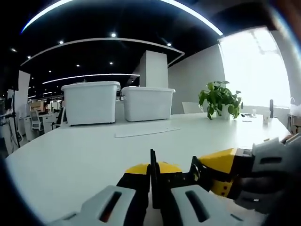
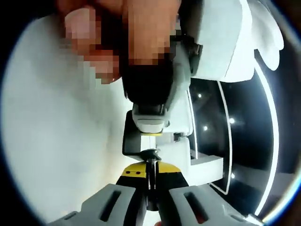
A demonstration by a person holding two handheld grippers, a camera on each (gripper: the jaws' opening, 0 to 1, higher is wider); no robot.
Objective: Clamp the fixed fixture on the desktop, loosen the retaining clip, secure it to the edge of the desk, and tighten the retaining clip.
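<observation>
Jaws of left gripper (image 1: 153,202) pinch thin black clamp bar (image 1: 153,176).

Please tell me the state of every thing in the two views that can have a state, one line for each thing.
left gripper: fingers shut on the thin black bar of the yellow-and-black clamp.
right gripper: fingers shut on the same kind of black bar.
yellow-and-black clamp: held over the white table, not yet on its edge.
two white storage boxes: lids on, upright.
potted plant: upright on the table.
</observation>
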